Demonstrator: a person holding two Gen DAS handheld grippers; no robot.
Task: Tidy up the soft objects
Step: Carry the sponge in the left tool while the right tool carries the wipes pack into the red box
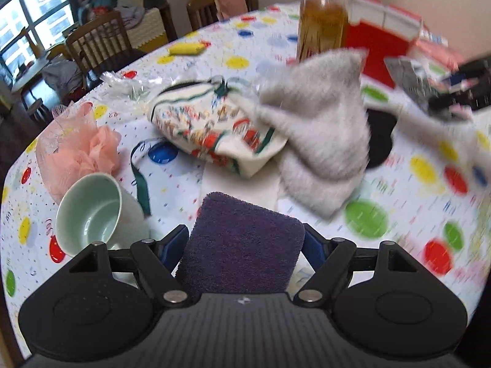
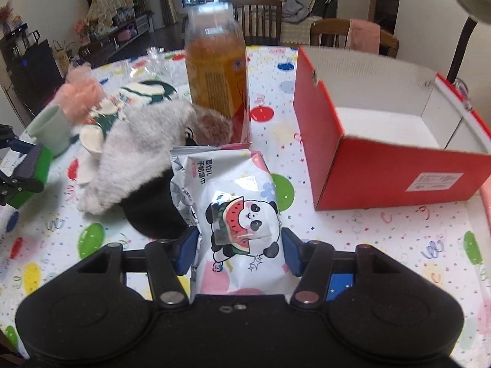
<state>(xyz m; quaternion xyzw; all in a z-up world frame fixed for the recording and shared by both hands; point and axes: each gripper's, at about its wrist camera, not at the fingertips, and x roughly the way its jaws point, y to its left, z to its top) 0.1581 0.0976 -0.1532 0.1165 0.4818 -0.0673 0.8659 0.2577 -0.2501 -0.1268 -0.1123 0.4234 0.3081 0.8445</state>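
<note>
From the left wrist view we have the left gripper (image 1: 245,239) pinching a purple sponge (image 1: 242,245) between its blue pads, lifted clear of the dotted tablecloth (image 1: 429,184), while the grey fluffy cloth (image 1: 322,128), the printed fabric pouch (image 1: 221,125) and the pink mesh puff (image 1: 79,150) lie loose near the green cup (image 1: 92,217). From the right wrist view the right gripper (image 2: 239,251) clamps a panda-print wipes pack (image 2: 236,214) just beside the red box (image 2: 383,128), whose white inside looks empty. We judge sorting barely begun: nothing is boxed yet.
</note>
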